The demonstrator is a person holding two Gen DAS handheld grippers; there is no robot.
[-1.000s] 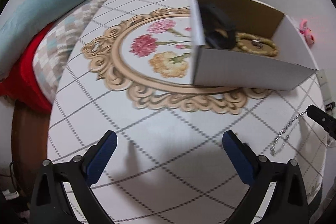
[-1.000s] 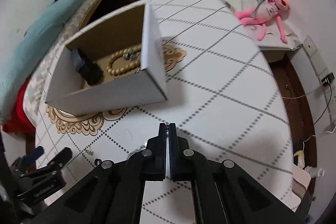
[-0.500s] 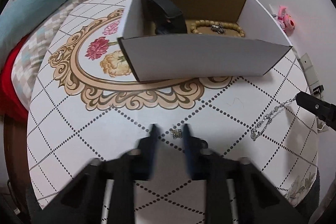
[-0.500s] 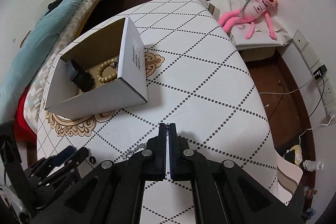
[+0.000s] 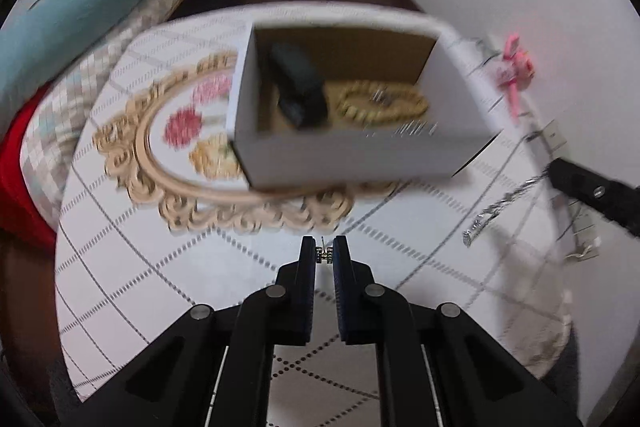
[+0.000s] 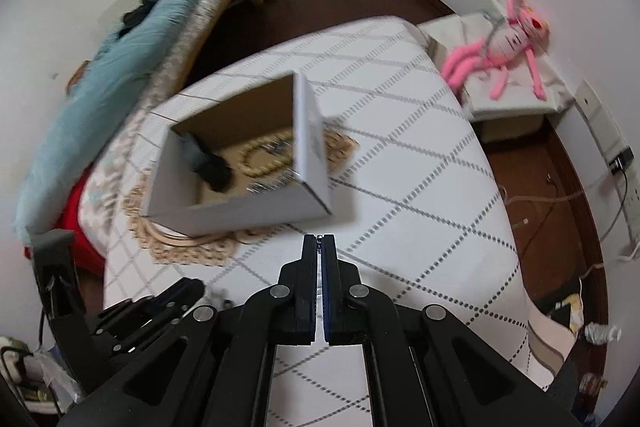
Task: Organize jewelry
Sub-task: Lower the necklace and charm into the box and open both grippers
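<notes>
Black tongs in the left hand are nearly closed, and a small metal piece, perhaps an earring, is pinched between their tips, above the white tablecloth. The right tongs are pressed together on the end of a thin silver chain. In the left view this chain hangs down from their black tip on the right side, over the cloth, well apart from the left tongs. In the right view itself only a tiny bit of it shows between the tips.

Beyond both tongs stands an open white cardboard box on the table, partly over the golden flower ornament of the cloth. Inside the box lie a ring of beige beads and, to its left, a black object; the picture is blurred, so I cannot tell what it is. A pink soft toy lies on a low stand beside the table, near the wall.
</notes>
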